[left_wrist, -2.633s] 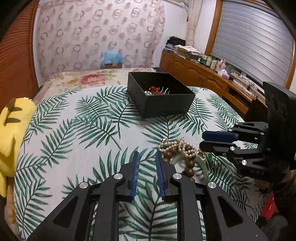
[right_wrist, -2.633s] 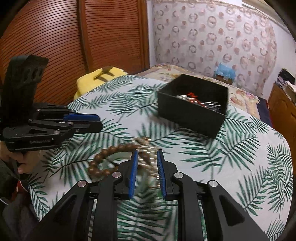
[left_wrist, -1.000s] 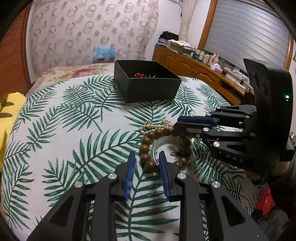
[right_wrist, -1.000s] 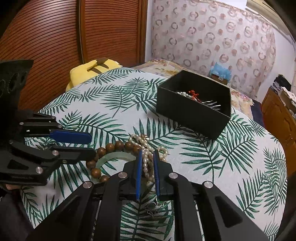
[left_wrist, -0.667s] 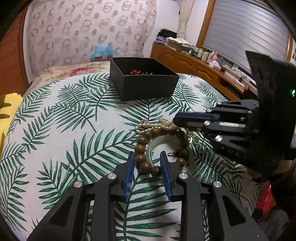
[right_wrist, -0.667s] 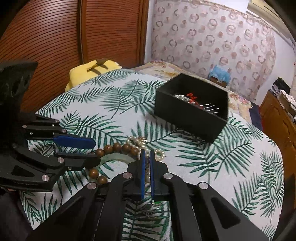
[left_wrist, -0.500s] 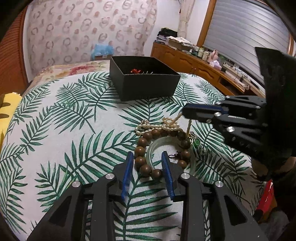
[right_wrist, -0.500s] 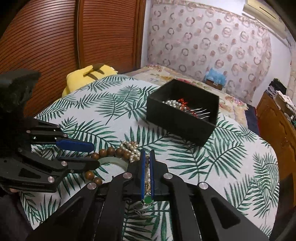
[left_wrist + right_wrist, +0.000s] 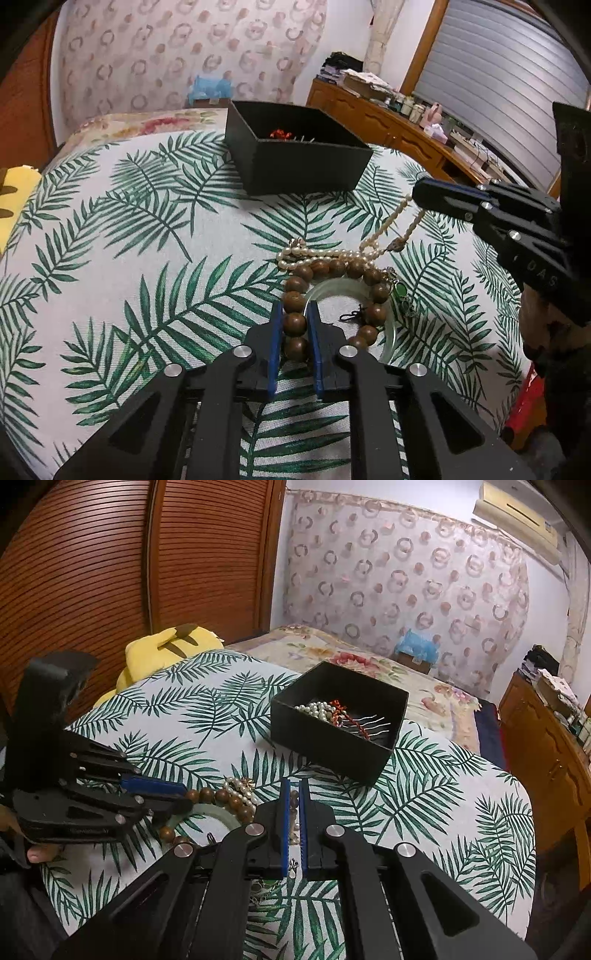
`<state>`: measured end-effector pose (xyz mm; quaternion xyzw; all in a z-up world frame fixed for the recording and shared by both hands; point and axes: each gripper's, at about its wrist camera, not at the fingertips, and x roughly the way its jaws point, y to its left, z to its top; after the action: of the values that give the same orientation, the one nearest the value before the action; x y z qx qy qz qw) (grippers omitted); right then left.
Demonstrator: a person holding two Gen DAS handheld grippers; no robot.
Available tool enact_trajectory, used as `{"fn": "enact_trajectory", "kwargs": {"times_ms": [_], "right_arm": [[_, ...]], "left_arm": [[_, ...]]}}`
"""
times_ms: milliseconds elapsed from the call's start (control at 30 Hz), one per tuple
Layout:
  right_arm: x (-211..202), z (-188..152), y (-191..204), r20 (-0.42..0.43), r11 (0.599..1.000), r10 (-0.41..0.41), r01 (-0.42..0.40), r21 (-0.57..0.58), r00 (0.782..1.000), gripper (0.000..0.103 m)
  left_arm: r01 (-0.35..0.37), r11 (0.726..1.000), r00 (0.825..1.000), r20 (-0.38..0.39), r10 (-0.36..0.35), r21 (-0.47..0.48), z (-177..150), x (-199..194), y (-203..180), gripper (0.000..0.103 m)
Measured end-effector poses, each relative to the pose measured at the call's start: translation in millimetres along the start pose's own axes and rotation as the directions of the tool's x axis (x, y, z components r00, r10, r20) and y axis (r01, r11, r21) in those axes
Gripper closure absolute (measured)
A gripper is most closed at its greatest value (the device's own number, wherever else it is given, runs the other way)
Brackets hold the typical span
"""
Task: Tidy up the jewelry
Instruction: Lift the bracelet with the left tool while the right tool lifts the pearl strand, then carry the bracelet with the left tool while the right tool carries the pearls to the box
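A pile of jewelry lies on the palm-leaf cloth: a brown wooden bead bracelet (image 9: pixel 332 269), a pale green bangle (image 9: pixel 388 332) and a pearl necklace (image 9: pixel 325 254). My left gripper (image 9: pixel 294 321) has its blue pads on either side of the bracelet's beads, touching them. My right gripper (image 9: pixel 294 794) is shut on the pearl necklace (image 9: pixel 240 790) and lifts two strands off the cloth; it also shows in the left wrist view (image 9: pixel 417 195). A black open box (image 9: pixel 340 720) holding pearls, a red piece and a hair comb stands further back.
A yellow plush toy (image 9: pixel 166 646) lies at the cloth's left edge. A wooden cabinet (image 9: pixel 406 129) with clutter stands at the right. A flowered bedspread (image 9: pixel 369 661) lies behind the box. A wooden slatted door (image 9: pixel 110 572) is on the left.
My right gripper has shut on the pearl necklace and risen, pulling strands up. My left gripper has moved forward and narrowed around the wooden beads.
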<state>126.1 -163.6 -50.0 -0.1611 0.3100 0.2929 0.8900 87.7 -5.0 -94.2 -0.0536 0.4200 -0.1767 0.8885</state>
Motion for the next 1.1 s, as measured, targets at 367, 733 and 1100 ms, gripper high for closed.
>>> {"fn": "enact_trajectory", "kwargs": {"times_ms": [367,733,1100], "right_arm": [[-19.6,13.6,-4.6,0.048,1.000,-0.020,0.020,-0.001,0.999,0.098],[-48.2,47.2,-13.7,0.124,0.999,-0.047,0.049,-0.019,0.991,0.098],[-65.7,76.0,-27.8,0.183,0.998,-0.057,0.062,-0.021,0.981,0.098]], "left_arm": [[0.000,1.000,0.990,0.142,-0.001,0.014,24.6,-46.6,-4.2,0.091],[-0.042,0.997,0.971,0.239,0.027,0.057,61.0,-78.1,-10.9,0.091],[-0.066,0.994,0.963,0.265,0.041,0.089,78.2,-79.4,-16.1,0.091]]}}
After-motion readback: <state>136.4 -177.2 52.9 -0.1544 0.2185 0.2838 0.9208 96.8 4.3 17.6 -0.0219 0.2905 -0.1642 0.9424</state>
